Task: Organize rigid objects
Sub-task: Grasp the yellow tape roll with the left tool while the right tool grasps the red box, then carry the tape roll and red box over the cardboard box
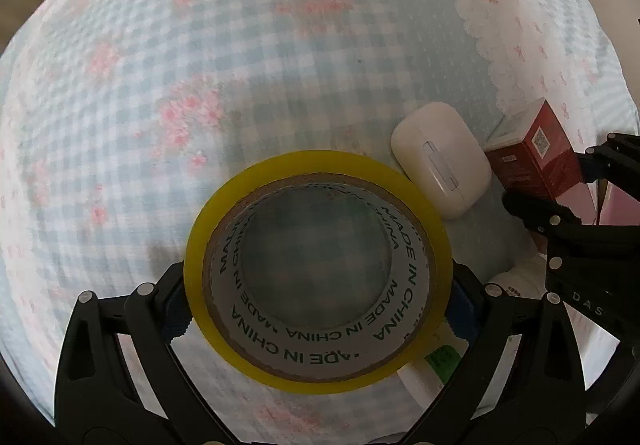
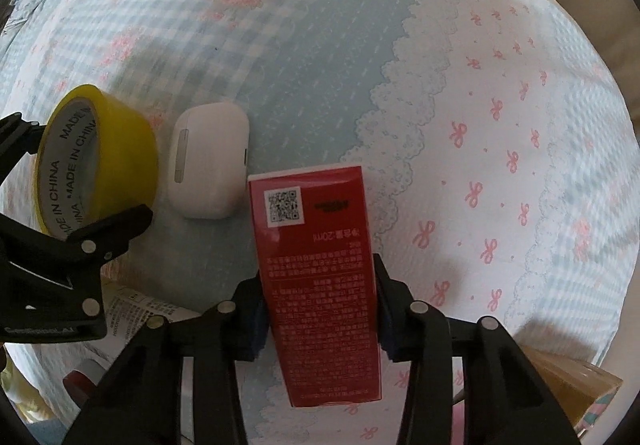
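Observation:
My left gripper (image 1: pixel 320 309) is shut on a yellow tape roll (image 1: pixel 420 213), held over the checked bedspread; the roll also shows at the left of the right wrist view (image 2: pixel 132 149). My right gripper (image 2: pixel 320 309) is shut on a red carton (image 2: pixel 316 265) with a QR code; the carton shows at the right of the left wrist view (image 1: pixel 536 161). A white earbud case (image 1: pixel 440 157) lies on the blue cloth between roll and carton, and also shows in the right wrist view (image 2: pixel 208 165).
A blue-and-pink patterned bedspread (image 2: pixel 500 125) covers the surface. A white bottle with a green label (image 1: pixel 436 361) lies under the left gripper. A printed white packet (image 2: pixel 140 309) lies at lower left, and a tan box (image 2: pixel 572 393) at lower right.

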Demonstrator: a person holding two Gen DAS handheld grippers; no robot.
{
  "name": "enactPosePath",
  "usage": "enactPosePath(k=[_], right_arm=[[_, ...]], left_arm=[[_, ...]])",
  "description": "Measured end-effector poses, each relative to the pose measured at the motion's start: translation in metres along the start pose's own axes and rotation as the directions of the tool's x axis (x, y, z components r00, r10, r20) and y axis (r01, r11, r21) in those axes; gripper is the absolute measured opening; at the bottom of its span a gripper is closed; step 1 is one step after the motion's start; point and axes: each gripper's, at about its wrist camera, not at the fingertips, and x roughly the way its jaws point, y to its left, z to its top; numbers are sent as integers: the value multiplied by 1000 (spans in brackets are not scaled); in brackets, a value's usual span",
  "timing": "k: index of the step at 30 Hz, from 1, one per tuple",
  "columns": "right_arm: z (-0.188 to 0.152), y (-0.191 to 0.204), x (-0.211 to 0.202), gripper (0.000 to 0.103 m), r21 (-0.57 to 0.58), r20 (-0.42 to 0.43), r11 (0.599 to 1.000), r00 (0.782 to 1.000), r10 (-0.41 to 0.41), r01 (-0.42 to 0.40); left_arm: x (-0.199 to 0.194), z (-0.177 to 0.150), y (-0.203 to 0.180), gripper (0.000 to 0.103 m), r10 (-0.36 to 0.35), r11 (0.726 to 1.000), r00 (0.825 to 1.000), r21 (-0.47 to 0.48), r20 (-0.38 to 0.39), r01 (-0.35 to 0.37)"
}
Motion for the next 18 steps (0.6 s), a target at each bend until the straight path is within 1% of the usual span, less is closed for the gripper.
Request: enactPosePath(k=[6, 7, 8, 10, 12, 15, 18], right_arm=[[-1, 7, -9, 40, 28, 18, 1000, 1000, 6, -6], [-5, 7, -11, 40, 32, 24, 999, 1000, 8, -9], [-19, 12, -20, 40, 36, 33, 999, 999, 11, -12], [-25, 15, -30, 40, 49, 49, 999, 999, 14, -17], [-38, 5, -44, 40, 68, 68, 997, 997, 22, -27], [-44, 4, -64, 40, 99, 89, 994, 995, 38, -46], [-53, 5, -95, 40, 126, 125, 990, 991, 53, -68]], left_arm=[[-19, -4, 9, 97, 8, 1000, 999, -16, 36, -8], [-24, -5, 11, 97, 10, 1000, 999, -18, 42, -9], [-30, -7, 12, 97, 11, 1000, 999, -19, 48, -10], [-44, -11, 16, 97, 13, 1000, 998, -24, 64, -11], [-61, -16, 22, 97, 16, 1000, 997, -27, 81, -13], [-90, -21, 31, 97, 34, 999, 993, -16, 111, -33], [-123, -26, 34, 97, 30, 1000, 988, -7, 152, -30]])
